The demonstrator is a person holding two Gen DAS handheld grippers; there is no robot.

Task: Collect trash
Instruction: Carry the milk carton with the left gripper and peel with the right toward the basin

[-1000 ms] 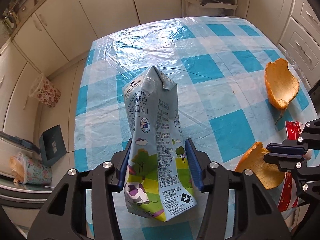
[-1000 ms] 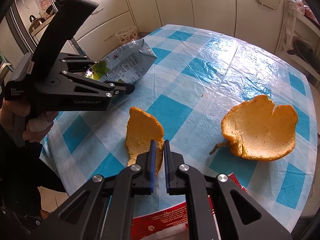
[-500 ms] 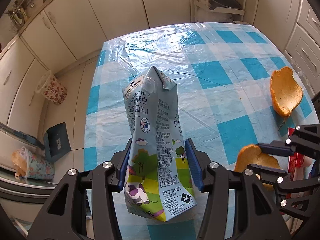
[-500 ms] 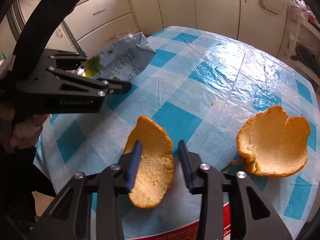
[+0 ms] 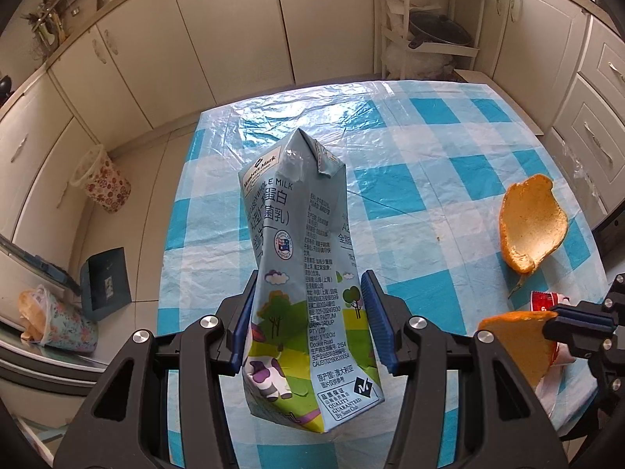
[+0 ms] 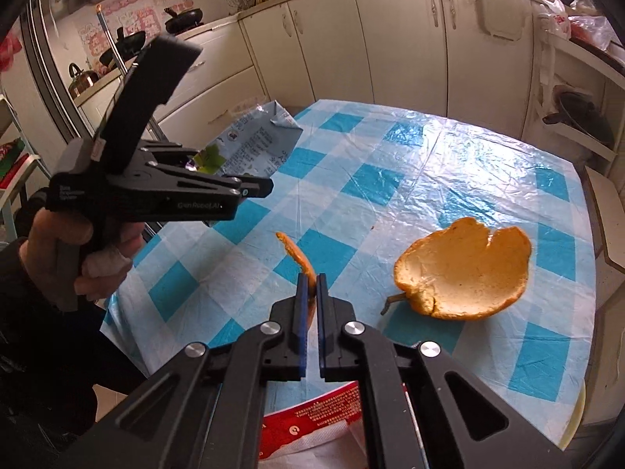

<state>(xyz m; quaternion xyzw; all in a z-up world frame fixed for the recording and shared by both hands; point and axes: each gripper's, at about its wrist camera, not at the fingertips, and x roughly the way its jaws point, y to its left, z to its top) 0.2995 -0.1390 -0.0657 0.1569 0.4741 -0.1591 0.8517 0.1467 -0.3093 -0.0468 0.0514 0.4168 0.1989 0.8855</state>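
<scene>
A crumpled light-blue milk carton (image 5: pixel 297 234) stands upright between the blue pads of my left gripper (image 5: pixel 308 277), which is shut on its lower half and holds it above the checked table (image 5: pixel 429 136). In the right wrist view the same carton (image 6: pixel 254 144) sticks out past the left gripper (image 6: pixel 250 191). My right gripper (image 6: pixel 311 277) is shut on a small orange peel (image 6: pixel 297 252), held edge-up just above the cloth. That peel (image 5: pixel 519 336) also shows at the right of the left wrist view, pinched by the right gripper (image 5: pixel 556 318).
A larger cupped orange peel (image 6: pixel 465 269) lies on the table to the right. A red and white wrapper (image 6: pixel 312 422) lies at the near edge under my right gripper. On the floor to the left stand a floral bin (image 5: pixel 103 181), a dark dustpan (image 5: pixel 105 283) and a floral bag (image 5: pixel 54 322).
My right gripper opened around the small peel, then shut on it and lifted it off the cloth. My left gripper rose a little with the carton still in it.
</scene>
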